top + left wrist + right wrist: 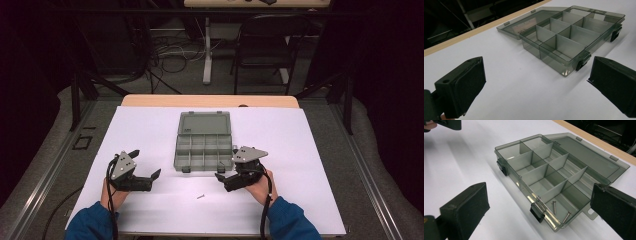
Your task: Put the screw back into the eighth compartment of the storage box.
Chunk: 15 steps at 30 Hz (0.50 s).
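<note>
1. Left gripper [145, 165]: I keep it resting on the bench [150, 125] to the left of the compartment box [202, 150], jaws spread wide with nothing between them. From the left gripper view the box [564, 42] lies ahead and to the right, lid laid flat behind it. I judge this hand is best left parked; it could steady the box's left wall if the box slides.

2. Loose screw [201, 196]: it lies on the white sheet between my two hands, in front of the box and well apart from it. I read the step in hand as fetching this one.

3. Box: open, dividers upright. In the right gripper view two screws [560, 211] lie in the near corner compartment beside the front latch [537, 212]. The other compartments look empty as far as I can tell.

4. Right gripper [226, 172]: jaws fully apart, empty, just in front of the box's right front corner.

5. Plan for doing it well:
   - swing the right gripper left and down over the loose screw;
   - line the pads up across the shank, not along it;
   - close slowly, since a thin screw on a smooth sheet may skid or roll;
   - lift clear of the front wall and latch before releasing over the same corner compartment.
</note>
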{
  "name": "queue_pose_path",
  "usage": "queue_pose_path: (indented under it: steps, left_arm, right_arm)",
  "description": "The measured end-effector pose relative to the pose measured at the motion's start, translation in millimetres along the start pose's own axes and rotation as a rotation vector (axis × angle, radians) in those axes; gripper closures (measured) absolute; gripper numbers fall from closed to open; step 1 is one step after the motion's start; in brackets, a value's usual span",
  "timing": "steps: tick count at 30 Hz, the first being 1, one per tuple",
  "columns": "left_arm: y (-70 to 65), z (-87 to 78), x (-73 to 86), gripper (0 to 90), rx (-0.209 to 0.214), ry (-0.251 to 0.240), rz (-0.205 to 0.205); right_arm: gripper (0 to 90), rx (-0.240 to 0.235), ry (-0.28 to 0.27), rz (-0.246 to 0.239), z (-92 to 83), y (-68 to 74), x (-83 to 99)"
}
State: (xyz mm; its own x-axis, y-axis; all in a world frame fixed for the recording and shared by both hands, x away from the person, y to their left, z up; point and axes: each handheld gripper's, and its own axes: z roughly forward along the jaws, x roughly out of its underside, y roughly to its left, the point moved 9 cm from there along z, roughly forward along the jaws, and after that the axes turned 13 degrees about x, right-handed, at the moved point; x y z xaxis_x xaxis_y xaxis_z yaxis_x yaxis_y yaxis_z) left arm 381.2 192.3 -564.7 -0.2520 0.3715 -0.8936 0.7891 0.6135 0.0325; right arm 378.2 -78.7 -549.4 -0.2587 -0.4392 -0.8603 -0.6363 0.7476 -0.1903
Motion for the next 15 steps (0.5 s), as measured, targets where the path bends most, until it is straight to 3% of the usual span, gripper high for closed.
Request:
queue_pose_path:
  steps: [15]
  left_arm:
    - [0.3, 0.8, 0.4, 0.2, -0.004, 0.000, 0.002]
  right_arm:
    - [0.0, -0.051, -0.008, -0.051, -9.6, 27.4, -2.3]
